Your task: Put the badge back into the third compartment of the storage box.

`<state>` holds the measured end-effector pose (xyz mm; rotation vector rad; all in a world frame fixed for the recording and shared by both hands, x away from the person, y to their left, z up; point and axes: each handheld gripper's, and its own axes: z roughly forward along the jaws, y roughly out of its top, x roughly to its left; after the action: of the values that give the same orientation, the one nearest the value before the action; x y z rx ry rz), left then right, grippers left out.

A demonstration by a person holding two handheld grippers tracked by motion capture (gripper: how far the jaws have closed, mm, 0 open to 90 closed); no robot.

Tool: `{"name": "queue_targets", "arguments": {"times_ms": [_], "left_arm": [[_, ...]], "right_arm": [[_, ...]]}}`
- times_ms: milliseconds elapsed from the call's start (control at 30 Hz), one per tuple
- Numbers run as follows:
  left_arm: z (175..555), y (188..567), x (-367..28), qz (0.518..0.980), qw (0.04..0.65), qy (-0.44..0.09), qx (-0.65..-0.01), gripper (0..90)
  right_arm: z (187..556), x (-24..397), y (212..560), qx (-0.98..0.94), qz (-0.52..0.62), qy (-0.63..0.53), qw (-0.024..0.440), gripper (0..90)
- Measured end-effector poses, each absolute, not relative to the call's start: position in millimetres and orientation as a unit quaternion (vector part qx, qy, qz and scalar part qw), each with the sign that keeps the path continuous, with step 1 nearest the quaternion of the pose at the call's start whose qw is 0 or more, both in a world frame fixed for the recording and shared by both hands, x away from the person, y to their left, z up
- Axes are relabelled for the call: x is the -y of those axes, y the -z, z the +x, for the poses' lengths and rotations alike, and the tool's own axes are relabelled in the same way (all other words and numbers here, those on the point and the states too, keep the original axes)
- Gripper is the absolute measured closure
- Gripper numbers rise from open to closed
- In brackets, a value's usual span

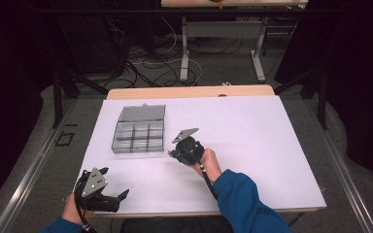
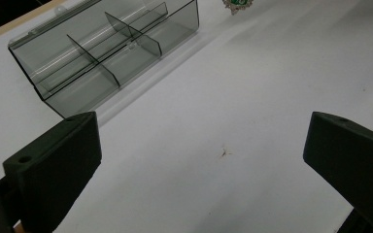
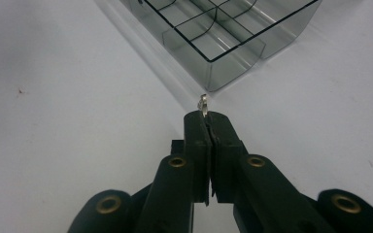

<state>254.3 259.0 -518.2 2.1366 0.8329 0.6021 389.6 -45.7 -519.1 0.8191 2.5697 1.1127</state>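
Note:
A clear grey compartment box (image 1: 138, 134) with its lid laid back sits on the white table, left of centre; its compartments look bare. My right gripper (image 1: 173, 151) hovers just right of the box's near corner (image 3: 213, 73), jaws shut on a small silvery metal piece (image 3: 203, 105) that sticks out past the tips (image 3: 208, 115). My left gripper (image 1: 115, 184) rests at the table's near left edge, jaws wide open with nothing between the pads (image 2: 58, 165). The box (image 2: 102, 53) lies ahead of it to the upper left in the left gripper view.
The white tabletop (image 1: 252, 141) stretches bare to the right of the box. A wooden edge (image 1: 189, 91) runs along the far side. Table legs and cables (image 1: 184, 63) lie on the floor beyond. A small speck (image 2: 224, 152) marks the surface.

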Motion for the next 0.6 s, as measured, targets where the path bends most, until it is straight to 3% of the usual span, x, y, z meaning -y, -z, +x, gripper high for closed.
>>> {"name": "queue_targets", "arguments": {"times_ms": [600], "left_arm": [[254,518,-259,0.834,0.375,-0.238,-0.326,0.3]], "right_arm": [[383,53,497,-0.864,0.269,-0.396,0.156,88.1]]}}
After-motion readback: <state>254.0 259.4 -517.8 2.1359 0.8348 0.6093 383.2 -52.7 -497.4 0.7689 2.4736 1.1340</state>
